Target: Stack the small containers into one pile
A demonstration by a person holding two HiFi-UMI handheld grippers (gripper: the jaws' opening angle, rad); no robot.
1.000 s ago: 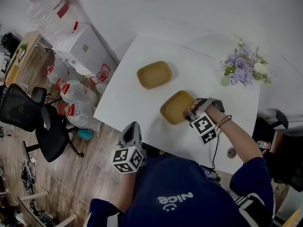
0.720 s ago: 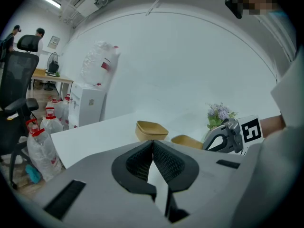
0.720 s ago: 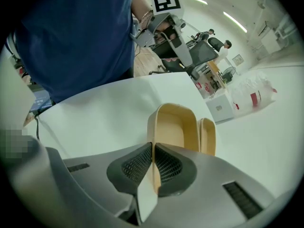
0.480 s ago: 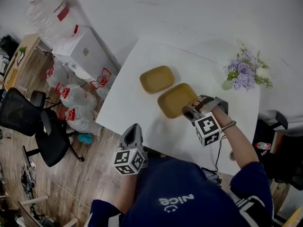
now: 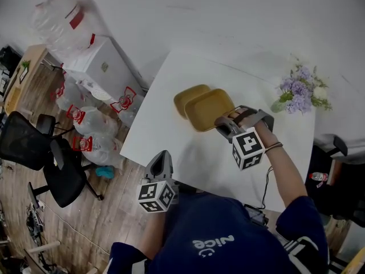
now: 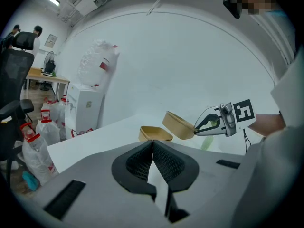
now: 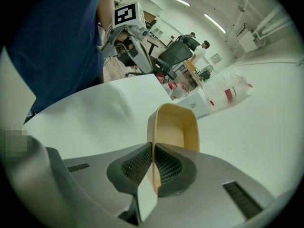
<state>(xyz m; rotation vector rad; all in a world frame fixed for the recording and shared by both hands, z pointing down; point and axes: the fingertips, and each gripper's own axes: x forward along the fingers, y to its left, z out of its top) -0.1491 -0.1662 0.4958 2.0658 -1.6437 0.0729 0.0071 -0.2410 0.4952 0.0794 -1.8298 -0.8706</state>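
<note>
Two tan, shallow containers are in play on the white table [image 5: 188,147]. One container [image 5: 210,108] hangs tilted above the table, and my right gripper [image 5: 220,122] is shut on its near rim. In the right gripper view the rim of this container [image 7: 175,127] is pinched between the pads [image 7: 164,163]. The other container [image 5: 186,95] rests on the table just beyond, partly covered by the held one. In the left gripper view the held container [image 6: 178,125] floats above and right of the resting one [image 6: 154,133]. My left gripper [image 5: 161,158] hovers at the table's near edge, shut on nothing.
A vase of purple flowers [image 5: 301,93] stands at the table's far right corner. Off the left side are a white cabinet [image 5: 102,61], water bottles [image 5: 85,119] on the wooden floor and a black office chair [image 5: 34,153].
My right gripper has lifted its container off the table and carried it away from me, up to and partly over the other container. The left gripper has shifted only slightly.
</note>
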